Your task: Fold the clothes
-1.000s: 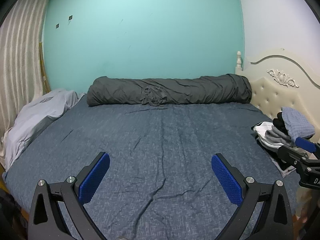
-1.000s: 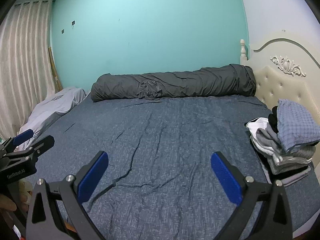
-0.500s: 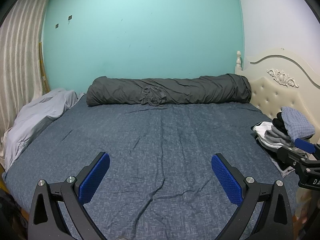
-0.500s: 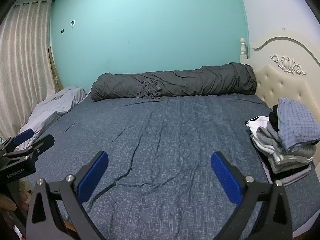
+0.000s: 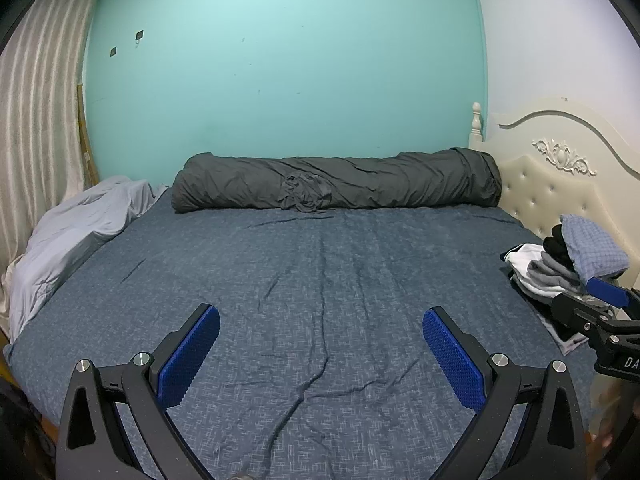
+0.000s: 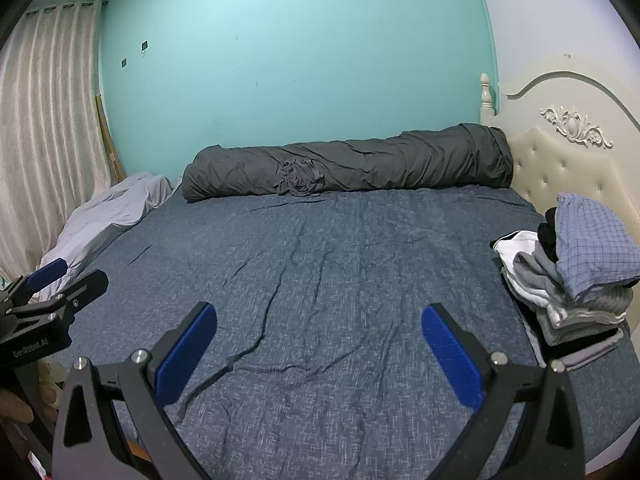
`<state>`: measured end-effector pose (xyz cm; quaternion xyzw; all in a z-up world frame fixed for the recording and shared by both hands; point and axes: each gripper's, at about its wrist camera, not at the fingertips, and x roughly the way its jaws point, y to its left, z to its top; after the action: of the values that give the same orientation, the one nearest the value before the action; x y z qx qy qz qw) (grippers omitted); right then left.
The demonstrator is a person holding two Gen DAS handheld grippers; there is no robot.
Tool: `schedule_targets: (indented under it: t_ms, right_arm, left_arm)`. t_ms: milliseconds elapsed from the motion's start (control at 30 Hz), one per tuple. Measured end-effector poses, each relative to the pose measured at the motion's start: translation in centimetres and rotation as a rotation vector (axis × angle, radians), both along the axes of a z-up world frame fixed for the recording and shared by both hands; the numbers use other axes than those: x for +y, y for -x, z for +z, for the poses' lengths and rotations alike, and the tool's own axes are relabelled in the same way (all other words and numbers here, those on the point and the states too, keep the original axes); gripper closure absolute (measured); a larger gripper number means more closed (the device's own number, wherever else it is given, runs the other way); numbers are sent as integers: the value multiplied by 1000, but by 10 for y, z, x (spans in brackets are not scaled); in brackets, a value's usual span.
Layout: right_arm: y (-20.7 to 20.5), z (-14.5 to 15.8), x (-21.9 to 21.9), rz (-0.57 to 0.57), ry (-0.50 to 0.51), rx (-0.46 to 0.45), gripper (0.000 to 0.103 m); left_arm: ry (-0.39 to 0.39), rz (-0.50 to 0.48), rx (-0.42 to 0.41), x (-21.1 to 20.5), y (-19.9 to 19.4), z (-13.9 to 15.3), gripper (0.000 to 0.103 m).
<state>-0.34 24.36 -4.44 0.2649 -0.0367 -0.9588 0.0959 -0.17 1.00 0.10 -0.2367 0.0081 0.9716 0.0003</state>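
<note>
A pile of folded clothes (image 6: 568,276) rests at the bed's right edge by the headboard, with a blue checked piece on top; the same clothes pile (image 5: 568,264) shows in the left wrist view. A crumpled dark grey garment (image 5: 304,196) lies against the rolled duvet at the far side. My left gripper (image 5: 320,356) is open above the blue bedsheet (image 5: 320,280), nothing between its blue pads. My right gripper (image 6: 318,354) is open too and empty. Each gripper appears at the edge of the other's view.
A long rolled dark grey duvet (image 6: 348,164) lies along the teal wall. A light grey blanket (image 6: 108,216) is heaped at the left by the curtain (image 6: 44,120). The cream padded headboard (image 6: 568,160) bounds the right side. A hand (image 6: 16,404) shows at lower left.
Both views have tilted slightly up; the grippers stay open and hover in much the same place over the sheet.
</note>
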Motion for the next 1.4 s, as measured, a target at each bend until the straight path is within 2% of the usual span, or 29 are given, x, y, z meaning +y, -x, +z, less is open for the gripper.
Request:
schedule_targets:
  t_ms: [1067, 1400]
  right_arm:
    - [1, 3, 4, -7, 1, -18, 0]
    - [10, -2, 8, -1, 1, -29, 0]
  left_arm:
    - [-1, -13, -4, 1, 0, -2, 0]
    - [-9, 2, -16, -2, 11, -5, 0]
